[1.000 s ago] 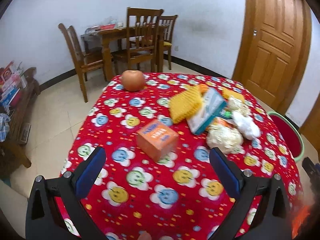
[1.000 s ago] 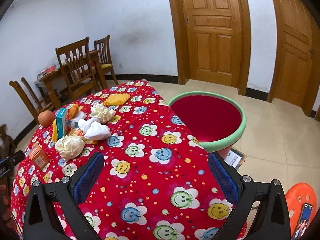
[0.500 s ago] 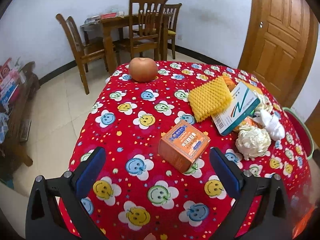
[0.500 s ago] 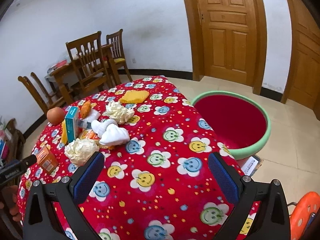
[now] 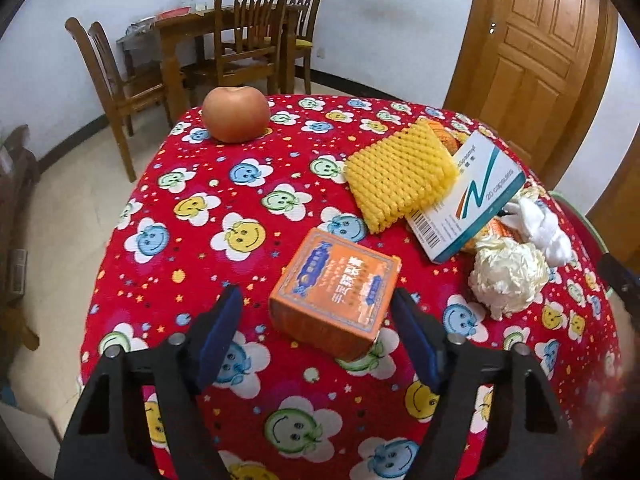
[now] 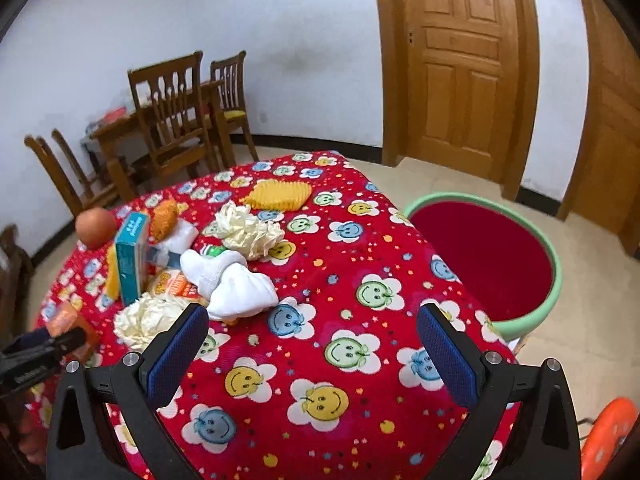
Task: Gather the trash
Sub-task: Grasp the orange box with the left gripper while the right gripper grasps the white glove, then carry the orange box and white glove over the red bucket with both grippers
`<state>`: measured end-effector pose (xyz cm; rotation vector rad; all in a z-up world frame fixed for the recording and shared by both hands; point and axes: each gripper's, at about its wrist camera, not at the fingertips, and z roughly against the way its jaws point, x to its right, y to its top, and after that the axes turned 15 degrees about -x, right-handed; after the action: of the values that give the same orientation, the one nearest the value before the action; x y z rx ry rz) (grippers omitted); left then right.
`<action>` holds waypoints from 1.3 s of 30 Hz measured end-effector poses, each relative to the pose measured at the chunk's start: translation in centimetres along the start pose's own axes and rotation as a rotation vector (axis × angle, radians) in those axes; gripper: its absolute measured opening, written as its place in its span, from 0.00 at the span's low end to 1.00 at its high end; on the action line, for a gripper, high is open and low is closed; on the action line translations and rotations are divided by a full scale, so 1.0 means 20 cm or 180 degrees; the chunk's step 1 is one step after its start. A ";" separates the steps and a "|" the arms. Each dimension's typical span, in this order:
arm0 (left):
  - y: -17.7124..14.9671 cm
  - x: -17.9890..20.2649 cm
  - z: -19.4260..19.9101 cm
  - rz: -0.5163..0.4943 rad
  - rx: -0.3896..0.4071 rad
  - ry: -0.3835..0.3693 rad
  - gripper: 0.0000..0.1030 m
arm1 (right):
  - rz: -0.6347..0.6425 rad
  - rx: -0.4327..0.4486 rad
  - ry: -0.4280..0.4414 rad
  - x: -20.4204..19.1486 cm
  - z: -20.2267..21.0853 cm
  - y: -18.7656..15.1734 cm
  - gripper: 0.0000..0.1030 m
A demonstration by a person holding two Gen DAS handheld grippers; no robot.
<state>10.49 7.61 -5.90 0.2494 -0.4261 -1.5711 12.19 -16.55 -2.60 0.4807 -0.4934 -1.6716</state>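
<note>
The left gripper [image 5: 316, 320] has come down over the orange box [image 5: 335, 294] near the bench's near-left corner, and its jaws have just been closing; the box sits between the blue pads, but a gap shows on each side, so nothing is gripped yet. The approach is angled downward so the pads can meet the box's two short sides, which looks like the sensible way to pinch a light carton. The right gripper [image 6: 312, 344] hangs with jaws wide apart and empty above the bench's near edge, probably waiting its turn. The rest of the trash lies in a loose heap towards the middle and left of the bench: crumpled paper [image 6: 250, 230], a white cloth [image 6: 234, 284], a blue-and-white medicine box [image 5: 468, 200] and yellow foam netting [image 5: 400, 174]. An apple [image 5: 235, 114] sits alone at the far-left corner and may not be trash at all. The red tub with the green rim [image 6: 554, 280] stands on the floor just beside the bench's right edge, handy for dropping things in.
</note>
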 end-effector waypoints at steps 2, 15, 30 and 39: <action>0.00 0.00 0.00 -0.0018 0.0001 -0.0067 0.59 | -0.0006 -0.0120 0.0040 -0.01 -0.04 0.02 1.00; -0.02 -0.02 0.03 0.0106 0.0098 -0.0107 0.57 | 0.0058 -0.0319 0.0282 -0.08 -0.20 0.13 0.61; -0.05 0.05 0.19 0.0150 0.0245 -0.0123 0.57 | 0.0049 -0.0239 0.0643 0.01 -0.07 0.08 0.15; -0.04 0.21 0.28 0.0006 0.0312 -0.0253 0.57 | -0.0104 -0.0021 0.0554 0.17 0.10 0.06 0.15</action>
<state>7.31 4.01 -0.78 0.2621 -0.5661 -1.5640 11.40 -20.02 -0.38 0.6260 -0.3536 -1.6447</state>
